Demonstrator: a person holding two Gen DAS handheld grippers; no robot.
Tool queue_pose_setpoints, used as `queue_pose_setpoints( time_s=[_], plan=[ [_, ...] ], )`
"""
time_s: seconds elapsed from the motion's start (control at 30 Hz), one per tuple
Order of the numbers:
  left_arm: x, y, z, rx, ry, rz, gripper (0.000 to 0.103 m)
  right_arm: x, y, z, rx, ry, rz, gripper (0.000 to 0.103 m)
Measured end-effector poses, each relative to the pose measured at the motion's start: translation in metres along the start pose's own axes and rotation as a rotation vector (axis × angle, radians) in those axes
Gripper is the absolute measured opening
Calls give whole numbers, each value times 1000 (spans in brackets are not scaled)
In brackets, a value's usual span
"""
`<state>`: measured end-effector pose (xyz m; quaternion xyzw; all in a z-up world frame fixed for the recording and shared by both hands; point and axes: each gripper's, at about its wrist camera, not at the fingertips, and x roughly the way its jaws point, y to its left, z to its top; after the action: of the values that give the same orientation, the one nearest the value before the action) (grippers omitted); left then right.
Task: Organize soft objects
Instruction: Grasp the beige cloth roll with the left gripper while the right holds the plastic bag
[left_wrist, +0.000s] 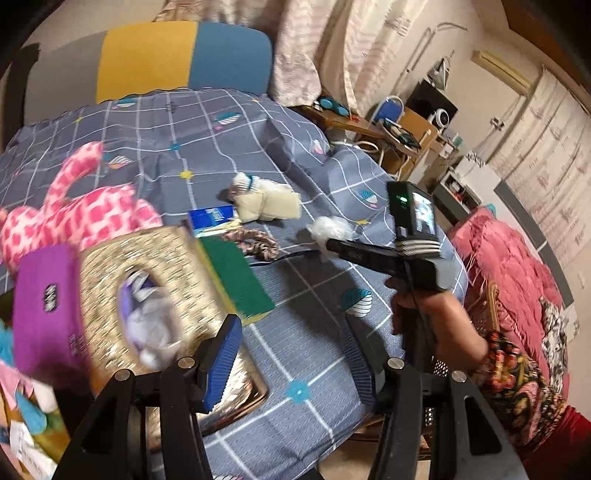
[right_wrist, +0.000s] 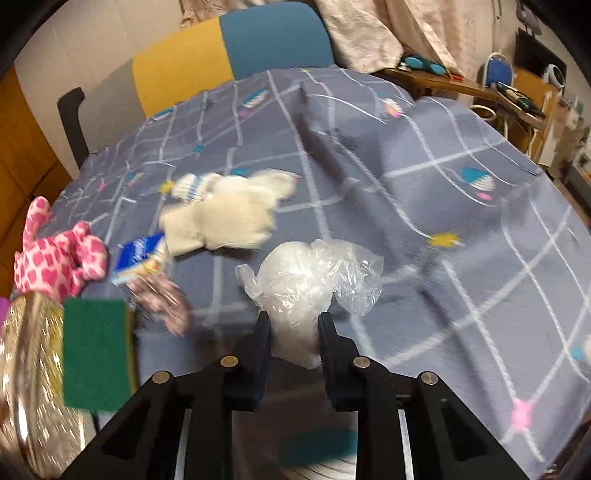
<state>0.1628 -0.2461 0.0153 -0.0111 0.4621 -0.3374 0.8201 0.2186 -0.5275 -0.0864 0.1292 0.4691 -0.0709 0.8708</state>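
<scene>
The right hand-held gripper (right_wrist: 293, 334) pinches a plastic bag (right_wrist: 310, 277) just above the table (right_wrist: 424, 177); the left hand-held gripper (left_wrist: 291, 354) hangs wide open, empty. The slick, crumpled film could slip free, since only a narrow fold is clamped.

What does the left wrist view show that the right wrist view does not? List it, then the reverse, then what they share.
Only the left wrist view shows the open left tool, the person's right hand with its camera, the purple tissue box and the pink bedding.

Only the right wrist view shows the right tool shut on the clear plastic bag up close.

Both show the pink plush, cream plush, green sponge, scrunchie and grid-patterned blanket.
</scene>
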Motion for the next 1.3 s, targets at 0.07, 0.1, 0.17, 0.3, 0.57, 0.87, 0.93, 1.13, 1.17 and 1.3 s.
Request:
queue_pose_setpoints(
  time_s=[0.07, 0.1, 0.17, 0.3, 0.57, 0.87, 0.93, 1.13, 1.17, 1.3],
  plan=[
    [10, -10, 7, 19, 15, 2, 56, -5, -13, -7, 0, 13, 3, 25],
    [16, -14, 10, 24, 25, 2, 56, -5, -17, -9, -1, 15, 5, 25],
    [27, -20, 16, 23, 45, 2, 56, -6, -26, -17, 11, 16, 21, 25],
    [51, -32, 32, 8, 70, 5, 56, -2, -34, -28, 42, -1, 59, 25],
    [111, -48, 72, -14, 91, 123, 60, -7, -32, -23, 142, 67, 165, 25],
    [189, -37, 125, -49, 132, 241, 72, -2, -44, -23, 210, 118, 175, 25],
    [205, -31, 131, -60, 145, 257, 80, -2, -46, -23, 215, 124, 177, 25],
    [242, -22, 142, -13, 189, 296, 84, -1, -53, -22, 244, 134, 171, 25],
    [246, -21, 143, -3, 193, 310, 85, 0, -53, -22, 249, 137, 173, 25],
    [254, -23, 147, 62, 180, 350, 85, 1, -54, -22, 257, 142, 177, 25]
  ],
)
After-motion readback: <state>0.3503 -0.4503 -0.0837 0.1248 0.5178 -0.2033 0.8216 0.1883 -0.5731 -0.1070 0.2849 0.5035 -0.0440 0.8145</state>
